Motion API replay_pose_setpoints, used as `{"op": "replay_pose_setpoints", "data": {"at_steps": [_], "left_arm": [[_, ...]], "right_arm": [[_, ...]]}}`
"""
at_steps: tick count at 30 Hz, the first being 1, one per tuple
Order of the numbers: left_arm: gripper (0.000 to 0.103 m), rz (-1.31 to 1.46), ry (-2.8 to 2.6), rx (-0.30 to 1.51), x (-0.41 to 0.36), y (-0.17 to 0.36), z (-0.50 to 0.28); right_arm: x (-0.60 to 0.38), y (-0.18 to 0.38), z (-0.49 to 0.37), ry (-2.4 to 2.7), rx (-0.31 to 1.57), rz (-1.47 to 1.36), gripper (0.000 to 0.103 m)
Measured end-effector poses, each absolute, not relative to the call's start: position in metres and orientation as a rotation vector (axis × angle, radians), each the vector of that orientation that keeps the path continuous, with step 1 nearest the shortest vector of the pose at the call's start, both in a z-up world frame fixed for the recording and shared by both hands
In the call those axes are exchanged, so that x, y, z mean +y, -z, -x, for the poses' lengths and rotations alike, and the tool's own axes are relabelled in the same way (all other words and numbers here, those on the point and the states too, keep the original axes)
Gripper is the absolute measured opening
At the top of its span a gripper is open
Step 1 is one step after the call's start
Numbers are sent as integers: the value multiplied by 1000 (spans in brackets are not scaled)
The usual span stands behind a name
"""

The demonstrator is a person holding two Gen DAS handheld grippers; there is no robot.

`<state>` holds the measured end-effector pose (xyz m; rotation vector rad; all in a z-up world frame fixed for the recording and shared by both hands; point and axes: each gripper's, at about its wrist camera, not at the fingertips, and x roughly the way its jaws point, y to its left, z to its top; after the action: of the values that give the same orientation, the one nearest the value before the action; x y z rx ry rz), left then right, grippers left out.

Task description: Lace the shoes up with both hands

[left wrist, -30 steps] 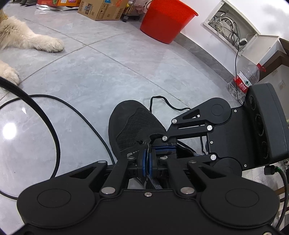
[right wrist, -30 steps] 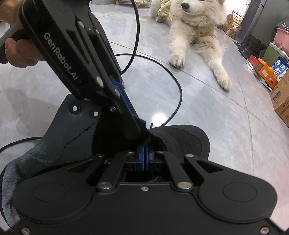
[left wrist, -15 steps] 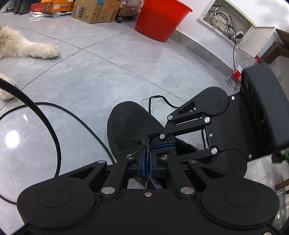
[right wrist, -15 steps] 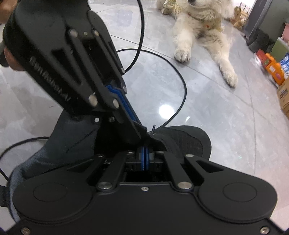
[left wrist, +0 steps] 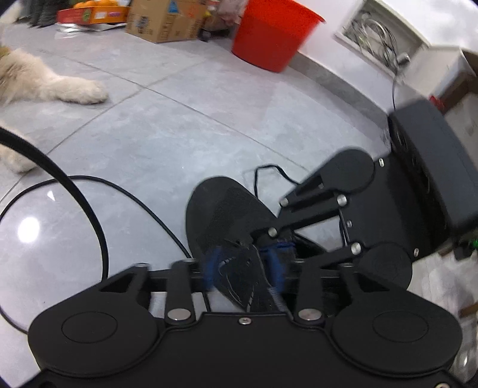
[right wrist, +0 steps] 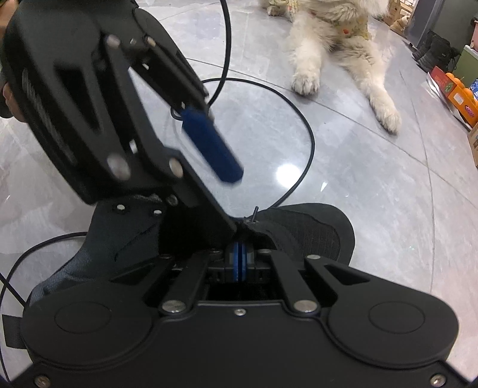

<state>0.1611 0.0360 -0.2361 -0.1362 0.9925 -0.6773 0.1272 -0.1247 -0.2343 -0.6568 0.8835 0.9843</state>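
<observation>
A black mesh shoe lies on the grey tiled floor, toe pointing away; it also shows in the right wrist view. My left gripper is open, its blue pads spread either side of the shoe's tongue and eyelet flap. My right gripper is shut over the shoe's throat; what it pinches is hidden. It reaches in from the right in the left wrist view. A thin black lace end sticks up by the throat. A loose lace trails on the floor beyond the toe.
A white dog lies close ahead, its paw near the shoe. Black cables loop on the floor. A red bucket, cardboard boxes and an open wall panel stand by the wall.
My left gripper has opened from shut and let go of the lace; its blue pad now stands apart in the right wrist view. The right gripper stays shut at the throat.
</observation>
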Motion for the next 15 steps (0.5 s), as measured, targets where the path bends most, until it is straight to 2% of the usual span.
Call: {"op": "replay_pose_setpoints", "data": {"at_steps": [6, 8, 10, 15], "left_arm": [[56, 490, 556, 1048, 56, 252, -173], [52, 600, 507, 1071, 61, 258, -177], [42, 654, 468, 1089, 61, 261, -179], [37, 756, 349, 1116, 64, 268, -180]], "right_arm": [[-130, 234, -121, -980, 879, 656, 3], [-133, 233, -124, -984, 878, 656, 3], [-134, 233, -124, -984, 879, 655, 3], [-138, 233, -123, -985, 878, 657, 3]]}}
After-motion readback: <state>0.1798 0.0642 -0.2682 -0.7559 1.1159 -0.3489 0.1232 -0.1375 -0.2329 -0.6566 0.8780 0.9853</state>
